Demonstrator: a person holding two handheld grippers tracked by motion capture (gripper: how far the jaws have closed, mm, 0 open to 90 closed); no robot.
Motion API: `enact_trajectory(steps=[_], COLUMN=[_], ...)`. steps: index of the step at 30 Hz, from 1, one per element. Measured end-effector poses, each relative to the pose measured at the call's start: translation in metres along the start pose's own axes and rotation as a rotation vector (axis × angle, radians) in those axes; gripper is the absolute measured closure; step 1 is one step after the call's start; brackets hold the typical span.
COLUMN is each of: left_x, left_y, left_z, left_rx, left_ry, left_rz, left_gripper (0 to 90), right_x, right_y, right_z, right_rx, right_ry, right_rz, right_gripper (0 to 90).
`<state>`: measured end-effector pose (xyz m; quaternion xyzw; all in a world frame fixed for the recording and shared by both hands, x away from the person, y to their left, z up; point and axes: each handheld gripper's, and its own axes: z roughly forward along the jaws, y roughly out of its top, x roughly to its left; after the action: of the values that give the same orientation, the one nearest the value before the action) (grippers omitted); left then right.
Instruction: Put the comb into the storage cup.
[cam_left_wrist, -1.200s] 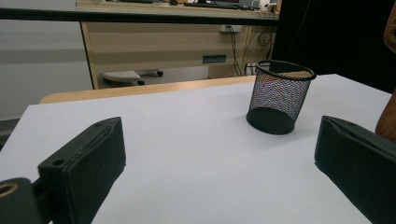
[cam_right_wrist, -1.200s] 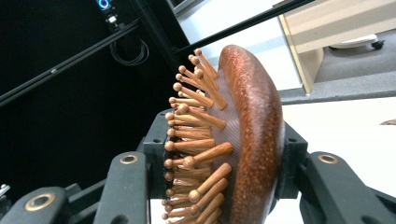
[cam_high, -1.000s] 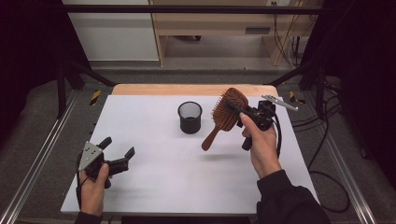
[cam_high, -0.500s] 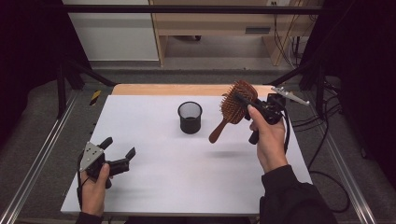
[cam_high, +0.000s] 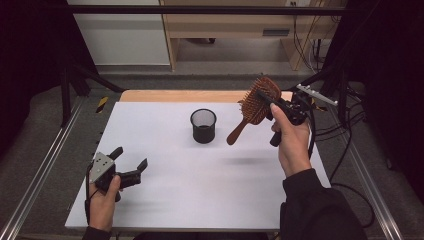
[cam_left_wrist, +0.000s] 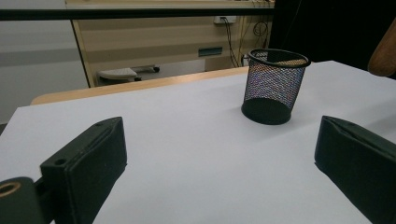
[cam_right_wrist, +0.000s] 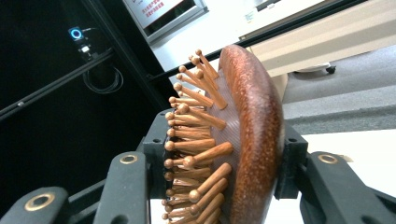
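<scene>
Over the right side of the table, the right tool (cam_high: 274, 101) is clamped on a wooden hairbrush (cam_high: 256, 102), held up in the air.

Brush is off the white table (cam_high: 165, 150), head up and handle slanting down toward the black mesh cup (cam_high: 203, 125) to its left. Jaws pinch the head across bristles and back, which looks solid. I'd guess it's light and stiff, but the polished back could slip and the pegs give uneven purchase; gripping the handle (cam_high: 237, 133) might be steadier. Left tool (cam_high: 131, 167) sits near-left, spread wide, holding nothing.
</scene>
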<state>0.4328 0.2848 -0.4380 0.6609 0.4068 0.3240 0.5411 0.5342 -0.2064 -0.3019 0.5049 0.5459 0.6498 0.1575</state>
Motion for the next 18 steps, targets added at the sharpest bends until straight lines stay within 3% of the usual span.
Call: enact_trajectory(steps=[6,18], left_x=[0.001,-0.003], left_y=[0.0,0.001], left_z=[-0.003,0.001], left_rx=[-0.003,0.006], left_ry=[0.002,-0.006], left_rz=[-0.003,0.017], left_gripper=[2.8,2.8], right_x=[-0.002,-0.004], right_y=[0.008,0.02], right_z=[0.009,0.004], right_rx=[-0.002,-0.022], right_ry=[-0.026,-0.023], right_rz=[-0.004,0.003], right_gripper=[51.7,51.5])
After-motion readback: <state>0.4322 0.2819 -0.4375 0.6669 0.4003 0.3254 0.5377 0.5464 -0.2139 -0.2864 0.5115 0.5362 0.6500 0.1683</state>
